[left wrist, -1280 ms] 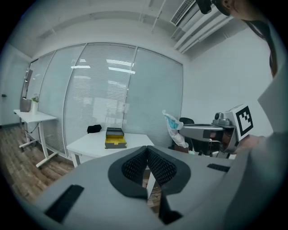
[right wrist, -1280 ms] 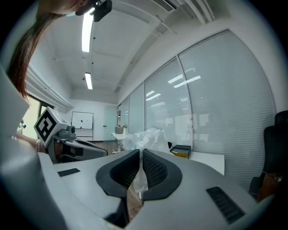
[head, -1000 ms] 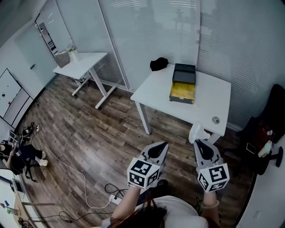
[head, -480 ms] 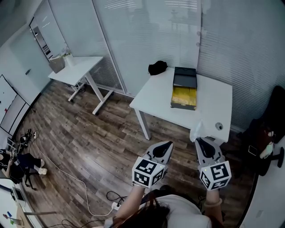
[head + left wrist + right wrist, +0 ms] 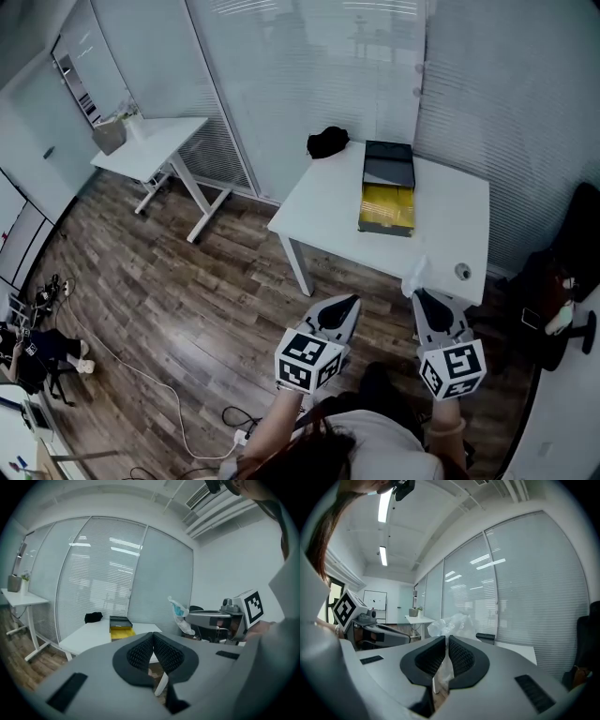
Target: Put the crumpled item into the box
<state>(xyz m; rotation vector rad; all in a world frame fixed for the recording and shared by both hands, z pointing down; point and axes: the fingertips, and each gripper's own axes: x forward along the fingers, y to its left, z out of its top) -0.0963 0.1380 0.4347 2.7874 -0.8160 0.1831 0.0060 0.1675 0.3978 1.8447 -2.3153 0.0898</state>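
Person stands short of the white tabletop (image 5: 323,202), a gripper in each hand, both held low in front of the body.

Right gripper (image 5: 424,298): jaws closed on the crumpled item (image 5: 415,274) — a thin, pale, plastic-looking wad. A fold of it is pinched between the pads; the rest billows above the tips. From the head view it hangs over the near edge of the tabletop, close to a small round object (image 5: 461,272) lying there.

Left gripper (image 5: 348,304): jaws pressed together, nothing between them. It plays no part at present.

Box (image 5: 385,228): open, yellow inside, dark lid folded back, sitting towards the far side of the tabletop, with a black lump (image 5: 327,142) near the far corner. Well apart from the crumpled item.

Change over the last second: small. The room has slid leftwards in the head view and the table sits a little more squarely ahead, so the person seems to be turning or stepping towards it. The grip on the item looks the same throughout — no slip that I can see.

Judgement: carry phase, pick-up done, deposit not begun. The remaining work is to bring the right gripper over the yellow interior and release. The wad is light and loosely held, so it may snag on a jaw pad on release.
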